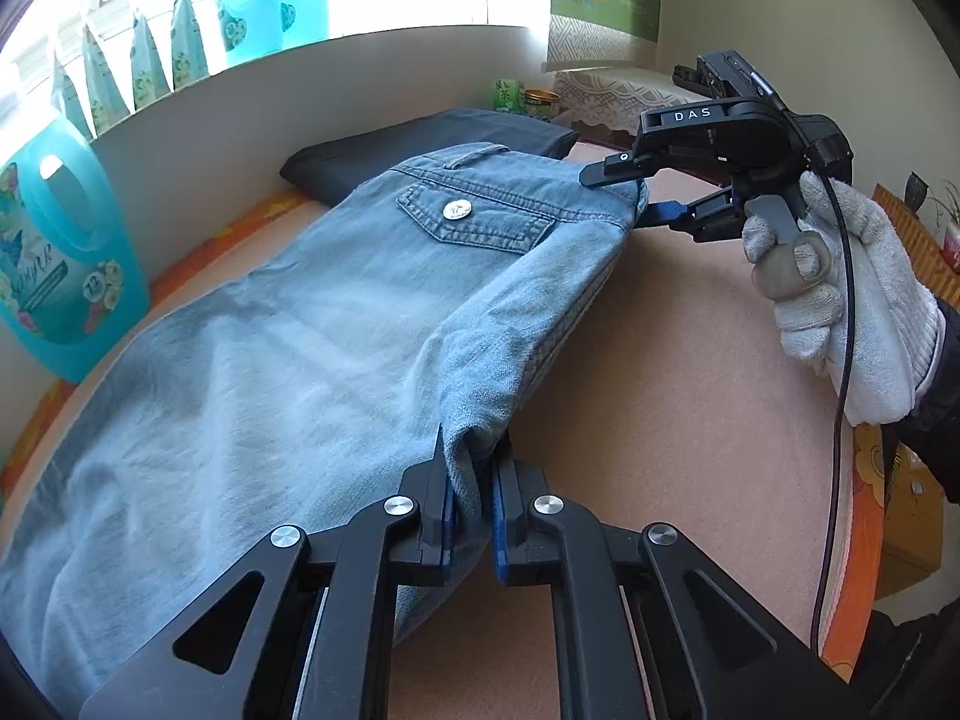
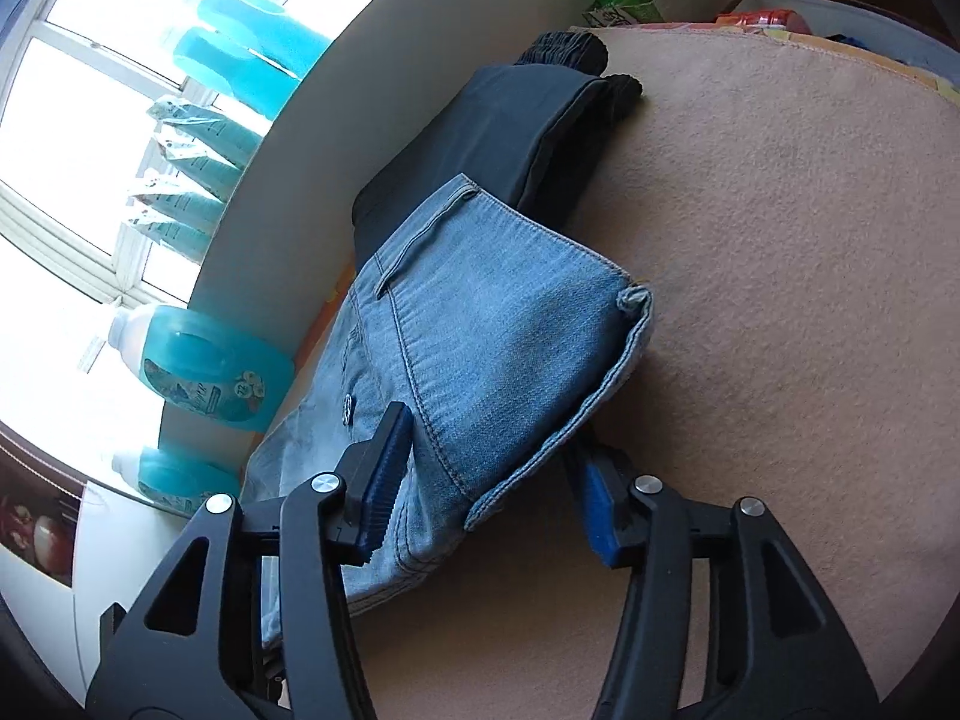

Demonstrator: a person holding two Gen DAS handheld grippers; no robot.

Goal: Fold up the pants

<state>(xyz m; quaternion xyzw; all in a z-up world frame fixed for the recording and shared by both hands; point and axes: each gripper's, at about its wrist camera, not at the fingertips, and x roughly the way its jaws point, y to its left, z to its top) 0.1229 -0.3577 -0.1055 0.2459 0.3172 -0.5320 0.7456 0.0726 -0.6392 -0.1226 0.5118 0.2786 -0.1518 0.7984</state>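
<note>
One fold looks done on the jeans [image 1: 336,300] lying on the worktop [image 1: 690,360], my left claw [image 1: 474,480] clenched on their edge, my right claw [image 2: 486,480] spread loose around the waistband, more folding left.

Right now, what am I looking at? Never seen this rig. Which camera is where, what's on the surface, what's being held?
There is no robot arm here. A person holds a two-finger gripper in each hand, and each gripper carries a fisheye camera looking forward along its fingers.

The left wrist view shows the left gripper shut on a fold of the light blue jeans. It also shows the right gripper in a white-gloved hand at the waistband corner.

The right wrist view shows the right gripper's fingers on either side of the waistband, open, not pressing it.

The jeans lie on a pink cloth-covered surface. Dark folded pants lie beyond them, partly under the waistband. Blue detergent bottles stand by the window.
</note>
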